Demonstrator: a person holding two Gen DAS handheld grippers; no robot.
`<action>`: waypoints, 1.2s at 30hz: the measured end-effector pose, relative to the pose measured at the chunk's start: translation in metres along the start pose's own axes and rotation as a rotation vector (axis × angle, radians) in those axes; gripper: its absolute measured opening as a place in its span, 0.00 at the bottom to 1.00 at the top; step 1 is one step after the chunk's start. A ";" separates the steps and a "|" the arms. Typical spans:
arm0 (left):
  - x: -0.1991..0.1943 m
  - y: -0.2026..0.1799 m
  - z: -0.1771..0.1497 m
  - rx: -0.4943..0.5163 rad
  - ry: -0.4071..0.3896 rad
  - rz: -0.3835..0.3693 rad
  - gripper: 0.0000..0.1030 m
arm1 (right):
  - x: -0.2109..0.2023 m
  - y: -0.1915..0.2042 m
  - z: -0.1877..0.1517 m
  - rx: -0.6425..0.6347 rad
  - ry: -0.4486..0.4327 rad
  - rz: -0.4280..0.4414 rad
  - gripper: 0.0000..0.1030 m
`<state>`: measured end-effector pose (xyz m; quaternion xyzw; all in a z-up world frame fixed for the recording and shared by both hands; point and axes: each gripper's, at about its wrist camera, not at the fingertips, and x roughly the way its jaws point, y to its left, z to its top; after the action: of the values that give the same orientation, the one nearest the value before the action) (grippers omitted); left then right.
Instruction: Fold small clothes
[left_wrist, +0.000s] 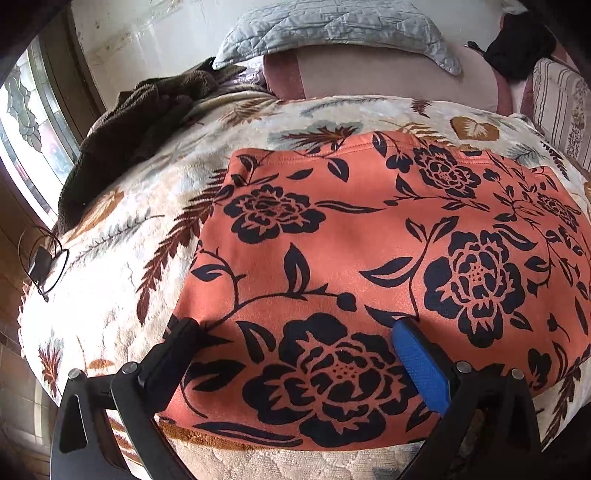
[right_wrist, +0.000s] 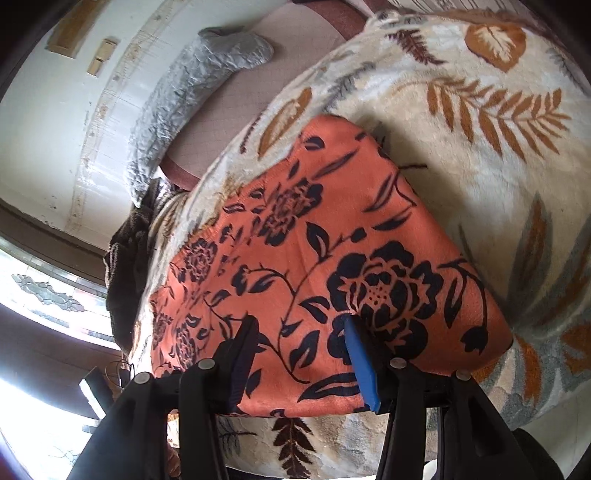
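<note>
An orange garment with a black flower print (left_wrist: 369, 258) lies flat on a cream blanket with leaf patterns (left_wrist: 122, 236). My left gripper (left_wrist: 295, 325) stands wide open over the garment's near left corner. Its black finger is at the cloth's left edge and its blue pad (left_wrist: 421, 365) rests over the print. In the right wrist view the same garment (right_wrist: 314, 229) stretches away to the left on the blanket (right_wrist: 480, 166). My right gripper (right_wrist: 301, 321) is open above the garment's near edge, with flat cloth showing between the fingers and nothing pinched.
A dark brown fleecy cloth (left_wrist: 147, 122) is heaped at the blanket's far left. A grey quilted pillow (left_wrist: 332, 33) lies at the bed's head, with a black item (left_wrist: 517, 48) and a striped cushion (left_wrist: 561, 110) on the right. A black cable (left_wrist: 40, 266) hangs at the left edge near a window (left_wrist: 33, 147).
</note>
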<state>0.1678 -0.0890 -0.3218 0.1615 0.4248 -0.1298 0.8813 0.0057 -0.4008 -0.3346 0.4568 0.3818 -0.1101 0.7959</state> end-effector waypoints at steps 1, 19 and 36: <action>-0.002 -0.001 0.000 0.006 -0.008 -0.011 1.00 | 0.001 -0.001 -0.001 0.008 -0.004 0.002 0.51; -0.019 0.034 0.008 -0.112 -0.105 0.014 1.00 | -0.044 -0.033 -0.050 0.083 -0.056 0.155 0.52; -0.004 0.023 0.006 -0.091 -0.055 0.025 1.00 | -0.033 -0.058 -0.042 0.168 -0.044 0.084 0.60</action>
<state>0.1782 -0.0702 -0.3108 0.1231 0.4040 -0.1040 0.9004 -0.0687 -0.4051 -0.3603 0.5350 0.3344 -0.1183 0.7668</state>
